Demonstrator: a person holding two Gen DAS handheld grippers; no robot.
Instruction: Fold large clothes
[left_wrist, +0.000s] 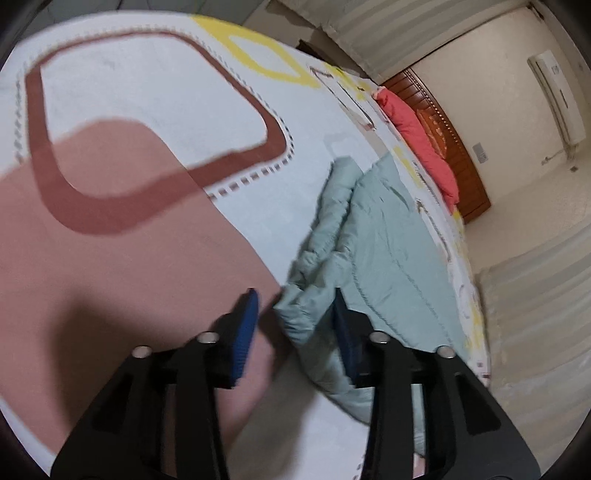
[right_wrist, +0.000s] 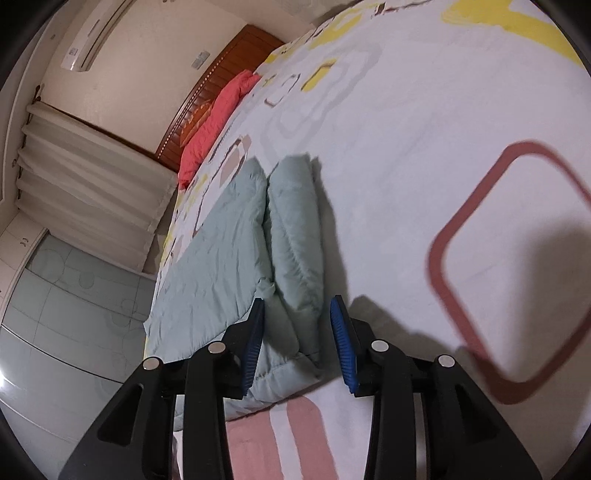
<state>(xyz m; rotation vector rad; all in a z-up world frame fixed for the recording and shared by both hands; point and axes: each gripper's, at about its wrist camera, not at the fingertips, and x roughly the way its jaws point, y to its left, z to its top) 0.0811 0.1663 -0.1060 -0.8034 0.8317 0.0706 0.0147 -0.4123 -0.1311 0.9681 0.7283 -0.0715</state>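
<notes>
A pale green padded garment (left_wrist: 384, 251) lies flat on the patterned bedsheet (left_wrist: 147, 99), with one sleeve folded alongside its body. My left gripper (left_wrist: 295, 317) is open, its blue pads straddling the garment's near corner without pinching it. In the right wrist view the same garment (right_wrist: 221, 243) lies along the bed's left edge, its folded sleeve (right_wrist: 295, 229) beside the body. My right gripper (right_wrist: 297, 332) is open, with the sleeve's near end between its fingers, not clamped.
A coral-red quilt (left_wrist: 417, 140) lies against the wooden headboard (left_wrist: 454, 147) at the far end of the bed. Curtains (right_wrist: 92, 192) and a glass-front wardrobe (right_wrist: 74, 314) stand beside the bed. An air conditioner (right_wrist: 99, 29) hangs on the wall.
</notes>
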